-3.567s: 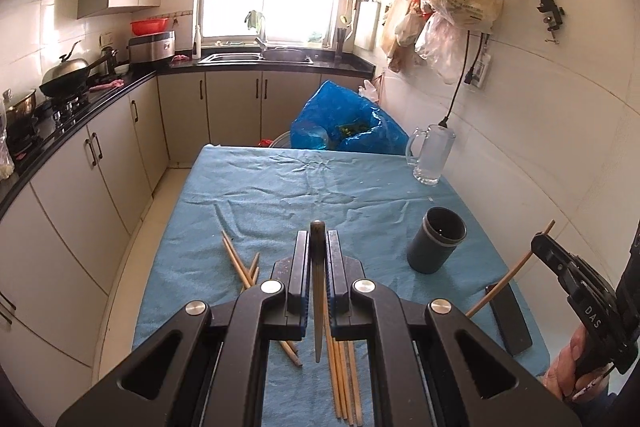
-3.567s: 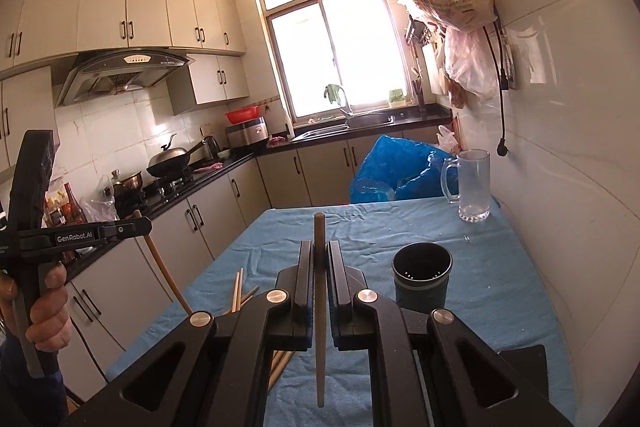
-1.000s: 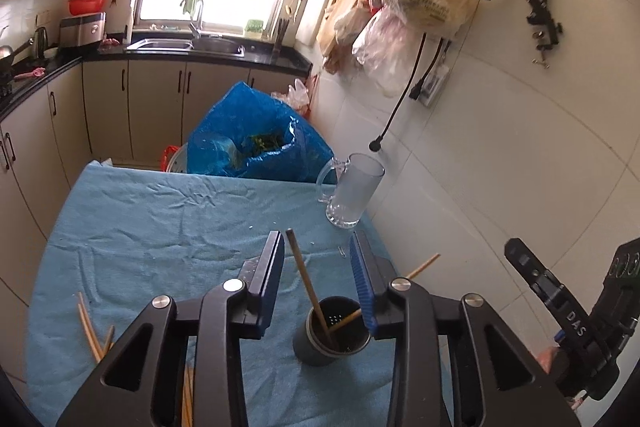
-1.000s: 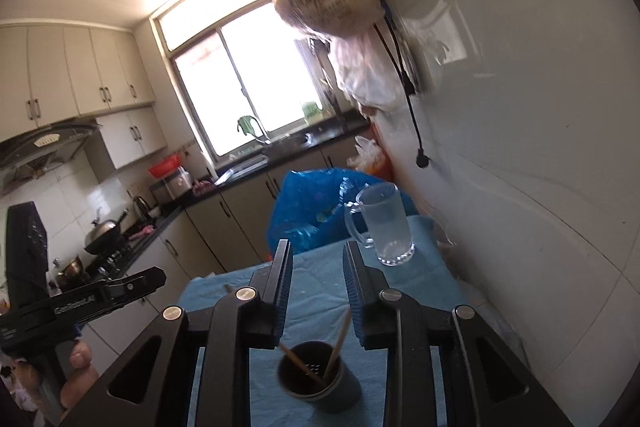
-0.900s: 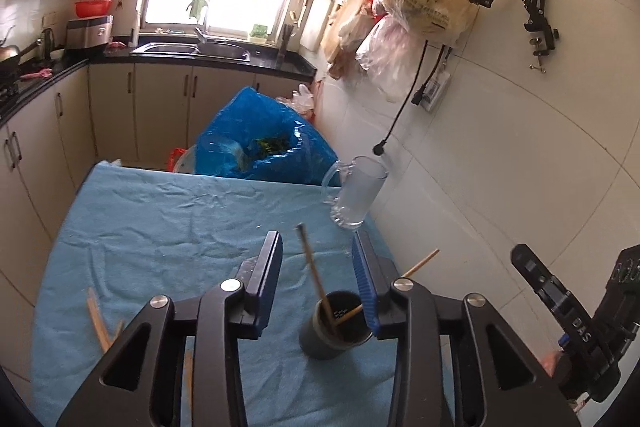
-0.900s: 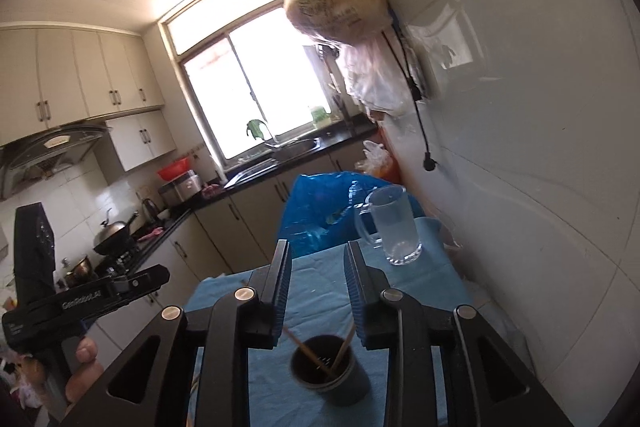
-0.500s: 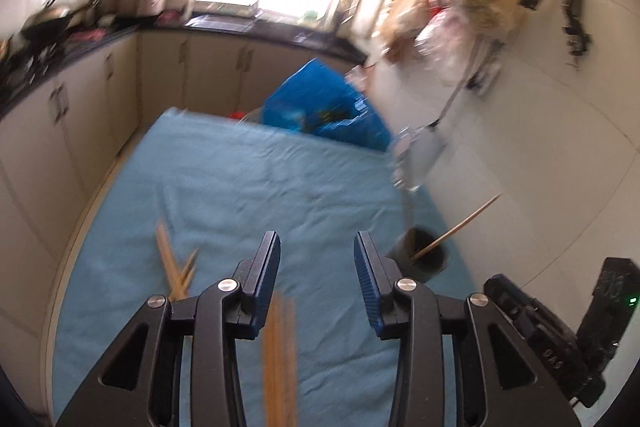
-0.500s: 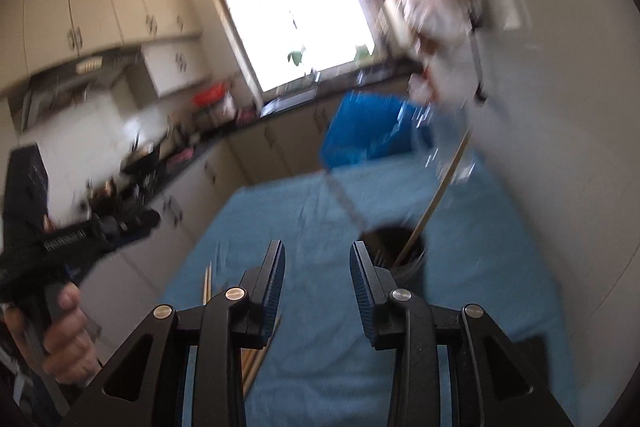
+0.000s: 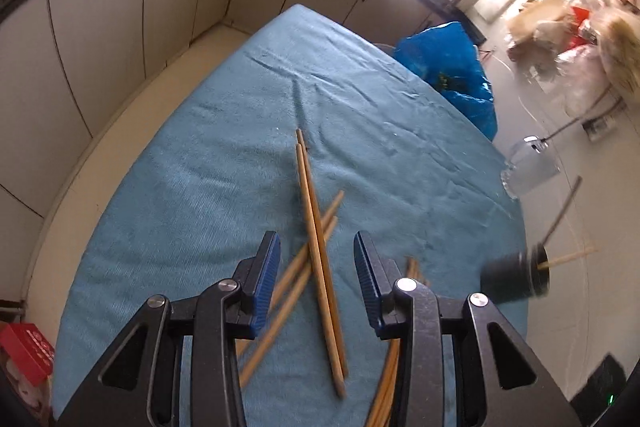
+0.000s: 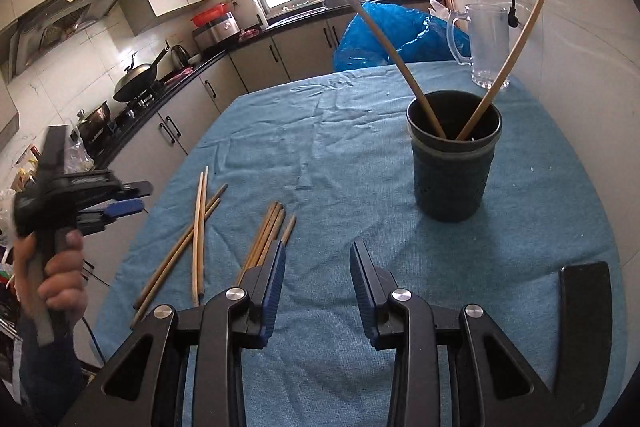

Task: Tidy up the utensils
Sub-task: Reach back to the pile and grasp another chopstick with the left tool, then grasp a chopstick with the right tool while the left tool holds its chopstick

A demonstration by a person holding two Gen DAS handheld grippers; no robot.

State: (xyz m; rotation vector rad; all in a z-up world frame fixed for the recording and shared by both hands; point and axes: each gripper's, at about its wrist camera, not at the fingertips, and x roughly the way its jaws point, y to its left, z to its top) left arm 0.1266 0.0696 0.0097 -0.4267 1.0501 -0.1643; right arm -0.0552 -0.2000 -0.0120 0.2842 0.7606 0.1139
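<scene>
A dark cup stands on the blue cloth with two wooden chopsticks leaning apart in it. In the left wrist view the cup lies at the right edge. Several loose chopsticks lie crossed on the cloth. My left gripper hangs open just above them, holding nothing. In the right wrist view the loose chopsticks and a tighter bundle lie to the left. My right gripper is open and empty over bare cloth, nearer than the cup. The left gripper shows at far left, held by a hand.
A glass mug stands behind the cup near the tiled wall. A blue plastic bag sits past the table's far end. A flat black object lies at the near right. Kitchen cabinets run along the left side.
Earlier each gripper was shut on a chopstick; both chopsticks now stand in the cup. Both grippers have come down from over the cup, the left swinging over the loose chopsticks.
</scene>
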